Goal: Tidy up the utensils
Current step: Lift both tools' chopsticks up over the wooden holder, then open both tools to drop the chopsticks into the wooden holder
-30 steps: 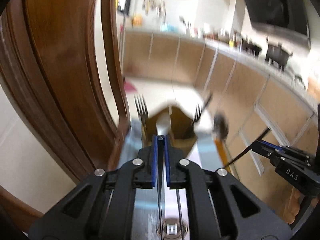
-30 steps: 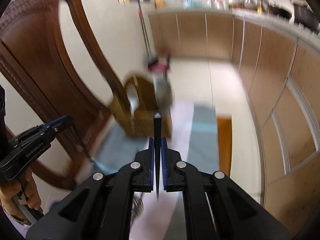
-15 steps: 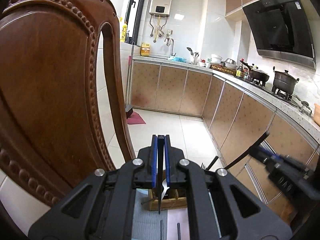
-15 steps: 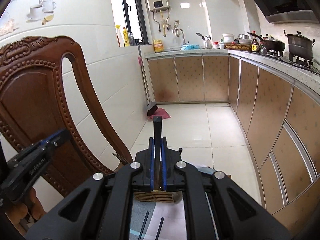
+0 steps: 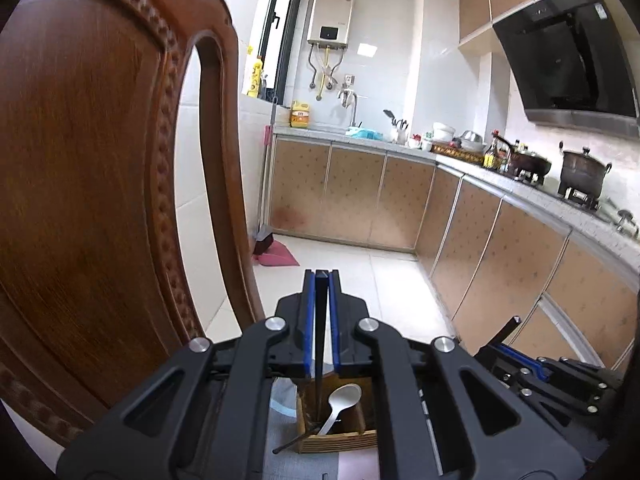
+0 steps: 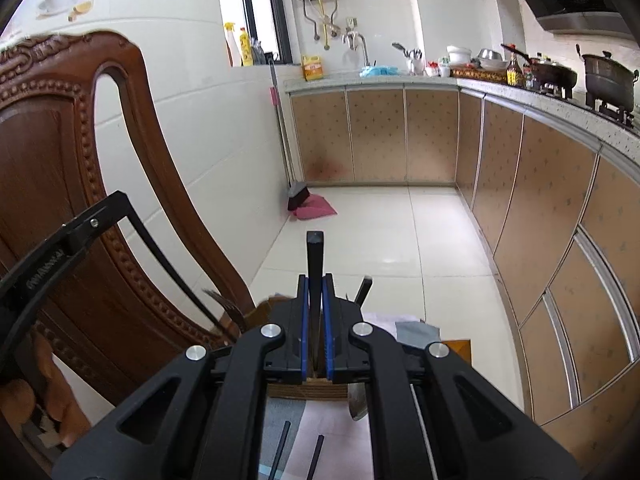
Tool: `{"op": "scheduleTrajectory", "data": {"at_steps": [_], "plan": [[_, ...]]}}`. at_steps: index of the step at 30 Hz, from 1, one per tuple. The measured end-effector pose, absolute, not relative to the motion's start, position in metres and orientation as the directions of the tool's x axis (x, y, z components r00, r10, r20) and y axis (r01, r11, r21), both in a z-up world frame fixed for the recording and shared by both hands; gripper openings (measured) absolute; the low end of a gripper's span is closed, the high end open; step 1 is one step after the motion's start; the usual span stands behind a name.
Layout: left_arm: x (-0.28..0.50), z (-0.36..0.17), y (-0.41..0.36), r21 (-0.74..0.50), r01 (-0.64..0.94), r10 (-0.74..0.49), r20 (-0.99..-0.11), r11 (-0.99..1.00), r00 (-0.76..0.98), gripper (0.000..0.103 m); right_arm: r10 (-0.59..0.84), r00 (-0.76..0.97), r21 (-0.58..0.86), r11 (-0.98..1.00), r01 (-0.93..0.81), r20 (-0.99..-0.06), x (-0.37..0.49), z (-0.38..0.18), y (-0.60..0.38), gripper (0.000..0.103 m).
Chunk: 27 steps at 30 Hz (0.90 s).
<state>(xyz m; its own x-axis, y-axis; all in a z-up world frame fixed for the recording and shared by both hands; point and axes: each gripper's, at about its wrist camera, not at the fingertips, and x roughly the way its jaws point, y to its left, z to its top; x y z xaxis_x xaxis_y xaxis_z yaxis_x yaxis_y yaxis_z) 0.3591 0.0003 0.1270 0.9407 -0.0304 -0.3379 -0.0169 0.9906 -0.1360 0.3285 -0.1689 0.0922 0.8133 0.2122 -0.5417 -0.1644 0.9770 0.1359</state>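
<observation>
Between the blue pads of the left hand-held gripper (image 5: 321,320) a thin black chopstick (image 5: 320,344) is clamped, its lower end reaching toward the wooden utensil holder (image 5: 340,436) below. The right hand-held gripper (image 6: 315,316) is likewise clenched on a second black chopstick (image 6: 315,256), square-ended and smooth. Such slim, slick rods could be twisted or slid out of the pads if tilted, it is judged, or knocked against the holder's rim. A white plastic spoon (image 5: 340,400) is seen leaning inside one compartment; a dark fork (image 6: 226,308) stands beside. Close by, the carved wooden chair (image 5: 100,184) could be struck.
</observation>
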Motion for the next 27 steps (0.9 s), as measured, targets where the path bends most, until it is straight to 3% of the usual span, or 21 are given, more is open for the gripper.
{"op": "scheduleTrajectory", "data": {"at_steps": [17,19,21,27], "plan": [[0.372,0.063,0.008,-0.142,-0.022,-0.048,-0.474,0.99,0.879,0.007,0.176,0.764,0.091,0.984,-0.153,-0.621,0.337,0.046,-0.164,0.011],[0.368,0.064,0.008,-0.142,-0.016,-0.053,-0.469,0.99,0.882,0.015,0.193,0.762,0.108,0.981,-0.162,-0.618,0.334,0.047,-0.165,0.018],[0.362,0.068,0.008,-0.149,-0.006,-0.063,-0.454,0.989,0.889,0.039,0.205,0.762,0.113,0.978,-0.173,-0.614,0.327,0.049,-0.166,0.024],[0.334,0.08,0.006,-0.151,0.027,-0.089,-0.421,0.988,0.902,0.045,0.191,0.818,0.061,0.98,-0.188,-0.543,0.296,0.073,-0.166,0.045]]}}
